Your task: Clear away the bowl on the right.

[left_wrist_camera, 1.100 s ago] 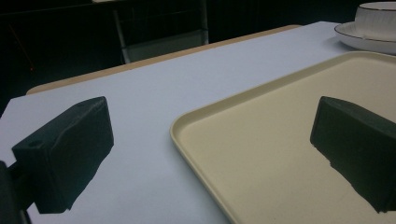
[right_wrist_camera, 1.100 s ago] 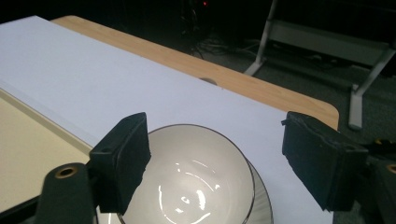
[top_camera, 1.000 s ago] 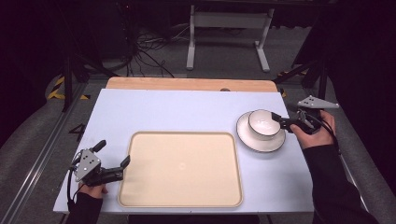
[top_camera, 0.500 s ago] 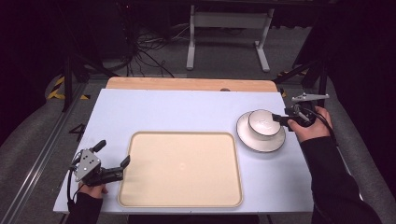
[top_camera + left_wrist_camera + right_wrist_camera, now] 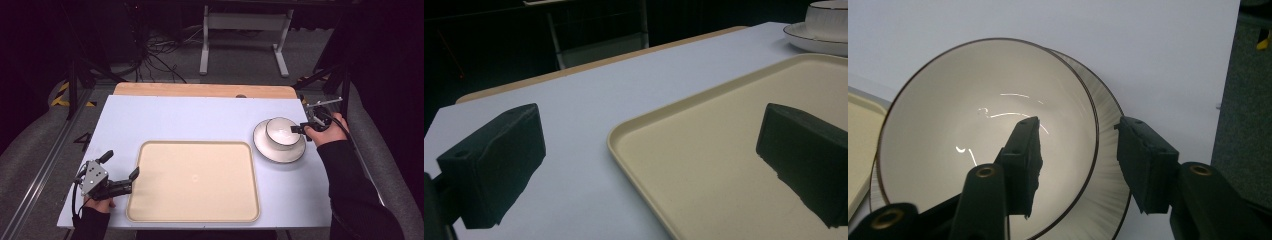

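At the right edge of the pale blue-white table (image 5: 190,120), we see the right gripper (image 5: 298,130) reaching over a white bowl with a thin dark rim (image 5: 280,133), which sits on a white ribbed plate with a dark rim (image 5: 265,145). From the right gripper view, the right gripper (image 5: 1079,145) has its jaws spread and straddling the bowl's wall: one jaw hangs inside the white bowl (image 5: 948,115), the other outside it above the plate (image 5: 1108,145). We cannot tell whether either jaw touches the rim. The person's right hand (image 5: 327,131) holds the tool, a dark sleeve running back toward the table's near right corner.

Near the table's near left corner, the left gripper (image 5: 120,171) lies low, held by the person's left hand (image 5: 97,204). Its jaws stand wide apart with nothing between them; in the left gripper view, the left gripper (image 5: 649,150) has one jaw over the bare table and the other over the left part of a large cream rectangular plastic tray with rounded corners (image 5: 704,165).

We see the tray (image 5: 150,210) lying flat at the middle of the near edge, with nothing on it. Bowl and plate stand just beside its far right corner, apart from it. A light wooden strip (image 5: 200,90) runs along the table's far edge.
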{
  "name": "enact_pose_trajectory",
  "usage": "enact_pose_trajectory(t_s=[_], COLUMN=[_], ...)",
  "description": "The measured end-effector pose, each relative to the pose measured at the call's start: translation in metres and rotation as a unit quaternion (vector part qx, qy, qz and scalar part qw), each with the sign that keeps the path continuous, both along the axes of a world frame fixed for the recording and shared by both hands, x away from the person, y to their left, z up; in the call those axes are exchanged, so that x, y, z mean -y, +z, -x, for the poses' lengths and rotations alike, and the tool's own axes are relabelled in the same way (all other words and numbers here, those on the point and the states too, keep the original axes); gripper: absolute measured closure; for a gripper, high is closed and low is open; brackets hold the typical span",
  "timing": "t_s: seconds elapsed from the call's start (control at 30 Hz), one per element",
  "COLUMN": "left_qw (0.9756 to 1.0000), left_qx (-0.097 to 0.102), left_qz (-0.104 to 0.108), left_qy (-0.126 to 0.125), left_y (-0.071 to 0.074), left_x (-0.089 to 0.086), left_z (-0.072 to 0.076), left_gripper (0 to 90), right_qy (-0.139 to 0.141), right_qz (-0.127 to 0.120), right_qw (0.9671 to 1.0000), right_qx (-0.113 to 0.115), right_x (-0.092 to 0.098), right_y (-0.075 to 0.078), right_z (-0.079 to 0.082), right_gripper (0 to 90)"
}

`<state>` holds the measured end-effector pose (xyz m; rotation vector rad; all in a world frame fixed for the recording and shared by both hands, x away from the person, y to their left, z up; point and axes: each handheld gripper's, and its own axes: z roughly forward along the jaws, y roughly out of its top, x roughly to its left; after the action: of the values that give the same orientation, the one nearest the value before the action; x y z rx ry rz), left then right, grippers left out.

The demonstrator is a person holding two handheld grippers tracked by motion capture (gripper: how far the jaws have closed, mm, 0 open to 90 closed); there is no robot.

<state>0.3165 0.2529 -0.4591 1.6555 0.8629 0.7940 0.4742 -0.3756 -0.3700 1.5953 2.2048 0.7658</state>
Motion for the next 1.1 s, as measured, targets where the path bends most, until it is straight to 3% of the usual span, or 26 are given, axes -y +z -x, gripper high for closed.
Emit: enact_pose_trajectory(t_s=[0.5, 0.67, 0.83, 0.97, 1.1], left_qw=[1.0000, 1.0000, 1.0000, 1.0000, 1.0000], left_qx=[0.000, 0.000, 0.000, 0.000, 0.000], left_qz=[0.000, 0.000, 0.000, 0.000, -0.001], left_qy=[-0.002, -0.002, -0.002, -0.003, -0.003], left_y=[0.000, 0.000, 0.000, 0.000, 0.000], left_x=[0.000, 0.000, 0.000, 0.000, 0.000], left_z=[0.000, 0.000, 0.000, 0.000, 0.000], left_gripper=[0.1, 0.1, 0.1, 0.1, 0.1], right_qy=[-0.036, -0.041, -0.048, -0.059, -0.070], right_qz=[-0.006, -0.009, -0.004, -0.003, -0.018], right_qw=[0.9955, 0.9941, 0.9934, 0.9919, 0.9888], right_qx=[-0.087, -0.100, -0.104, -0.112, -0.131], right_x=[-0.002, -0.003, -0.005, -0.006, -0.007], right_y=[-0.016, -0.020, -0.021, -0.020, -0.019], right_z=[-0.017, -0.020, -0.022, -0.023, -0.025], right_gripper=[65.5, 68.0, 80.2, 82.4, 84.0])
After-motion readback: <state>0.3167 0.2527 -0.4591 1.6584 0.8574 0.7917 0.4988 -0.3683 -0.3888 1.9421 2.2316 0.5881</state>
